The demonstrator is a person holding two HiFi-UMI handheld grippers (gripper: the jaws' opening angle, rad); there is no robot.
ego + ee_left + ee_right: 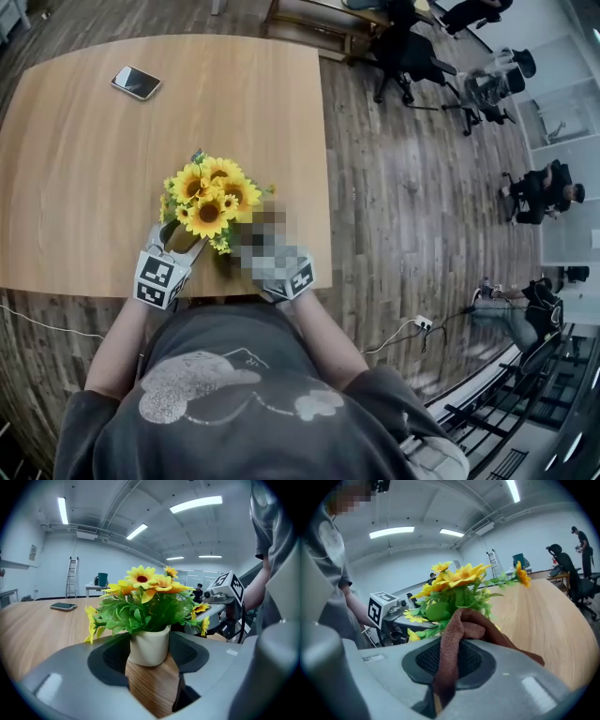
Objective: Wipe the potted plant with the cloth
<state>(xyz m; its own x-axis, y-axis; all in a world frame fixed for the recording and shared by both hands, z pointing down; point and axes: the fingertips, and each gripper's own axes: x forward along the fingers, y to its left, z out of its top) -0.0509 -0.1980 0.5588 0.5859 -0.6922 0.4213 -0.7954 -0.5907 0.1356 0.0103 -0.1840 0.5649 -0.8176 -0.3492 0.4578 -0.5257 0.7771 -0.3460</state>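
Looking down from the head view, we see the potted plant (208, 199) standing on the wooden worktop (75, 187) close to its near edge, a little below the middle of the frame. It is a bunch of yellow sunflowers and green leaves in a small cream pot (149, 645).

Our left tool (178, 248) reaches in from the lower left. In the left gripper view the pot sits between its two black pads at their far ends. Each pad meets a side of the pot, so the tool is clamped on it. The pot stands upright, with the wood grain showing in the gap beneath it.

Our right tool (449, 653) comes in from the lower right of the head view, just beside the plant. Its jaws are closed on a brown cloth (461, 625). The cloth rises out of the jaws in a bunched fold that lies right up against the green leaves below the blooms, and a loose end trails off to the right over the jaw.

A phone (136, 82) lies flat on the worktop in the upper left of the head view, well apart from the plant.
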